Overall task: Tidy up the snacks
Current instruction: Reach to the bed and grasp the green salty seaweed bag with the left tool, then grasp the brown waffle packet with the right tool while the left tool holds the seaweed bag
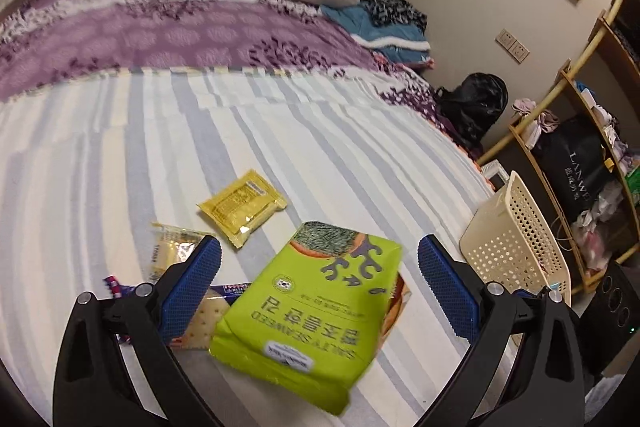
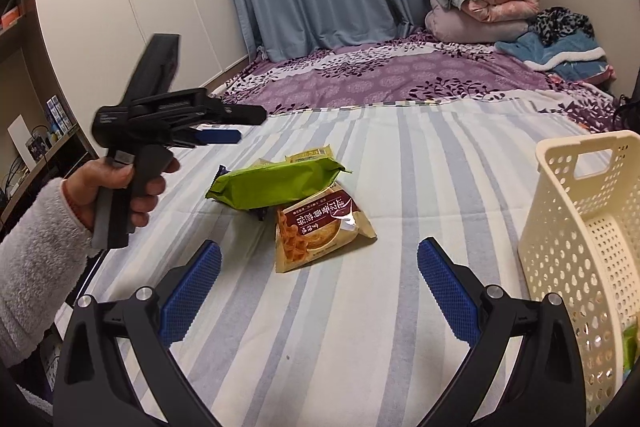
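Note:
Several snack packs lie on the striped bed. In the left wrist view my left gripper (image 1: 319,251) is open just above a green seaweed pack (image 1: 308,315); beyond it are a yellow packet (image 1: 242,205), a pale clear packet (image 1: 168,251) and a cracker pack (image 1: 200,319). The right wrist view shows my right gripper (image 2: 319,255) open and empty, short of a brown-and-gold biscuit bag (image 2: 320,231) that lies against the green seaweed pack (image 2: 276,185). A hand holds the left gripper (image 2: 224,135) at the left there. The cream basket (image 2: 580,247) stands to the right.
The cream perforated basket (image 1: 516,247) stands at the bed's right edge, with something green low inside it. Folded bedding (image 2: 484,7) and blue clothes (image 2: 560,51) are piled at the far end on a purple blanket. A bamboo shelf (image 1: 588,131) stands beyond the basket.

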Tool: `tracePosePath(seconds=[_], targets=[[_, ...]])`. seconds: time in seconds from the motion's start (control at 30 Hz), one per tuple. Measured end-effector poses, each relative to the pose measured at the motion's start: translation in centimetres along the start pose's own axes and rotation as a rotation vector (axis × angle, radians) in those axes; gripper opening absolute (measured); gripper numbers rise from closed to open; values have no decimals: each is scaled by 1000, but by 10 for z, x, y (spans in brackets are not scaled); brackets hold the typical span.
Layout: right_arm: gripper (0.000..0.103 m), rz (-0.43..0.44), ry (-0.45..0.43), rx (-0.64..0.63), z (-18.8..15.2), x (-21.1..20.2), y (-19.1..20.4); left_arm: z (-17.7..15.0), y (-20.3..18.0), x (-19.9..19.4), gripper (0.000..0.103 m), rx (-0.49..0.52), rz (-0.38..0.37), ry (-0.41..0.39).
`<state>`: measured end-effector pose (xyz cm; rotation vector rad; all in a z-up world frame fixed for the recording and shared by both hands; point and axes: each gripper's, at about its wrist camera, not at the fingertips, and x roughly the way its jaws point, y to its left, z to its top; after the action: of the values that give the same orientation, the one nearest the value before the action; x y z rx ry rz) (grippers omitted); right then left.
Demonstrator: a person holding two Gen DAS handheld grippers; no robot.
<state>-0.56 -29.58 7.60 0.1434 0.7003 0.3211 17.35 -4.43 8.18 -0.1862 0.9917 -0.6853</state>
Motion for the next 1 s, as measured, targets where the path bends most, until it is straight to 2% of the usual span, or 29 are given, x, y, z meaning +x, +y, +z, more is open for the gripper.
tracePosePath(seconds=[0.2, 0.43, 0.63, 0.7, 0.87, 1.0], targets=[[98, -5, 20, 26, -1, 12, -9, 4, 19, 29, 100, -42, -105, 71], [98, -10, 30, 43, 0, 21, -17, -3, 5, 45, 100, 9, -208, 152], [98, -21, 35, 58, -4, 23, -24, -20, -13, 47, 100, 120, -171, 196], [98, -25, 34, 63, -6, 21, -26, -23, -15, 47, 100, 125, -155, 198], [98, -35, 37, 73, -9, 18, -29, -30, -23, 50, 100, 134, -171, 220], [98, -40, 28, 70, -12, 13, -27, -38, -24, 68, 100, 138, -100, 267]])
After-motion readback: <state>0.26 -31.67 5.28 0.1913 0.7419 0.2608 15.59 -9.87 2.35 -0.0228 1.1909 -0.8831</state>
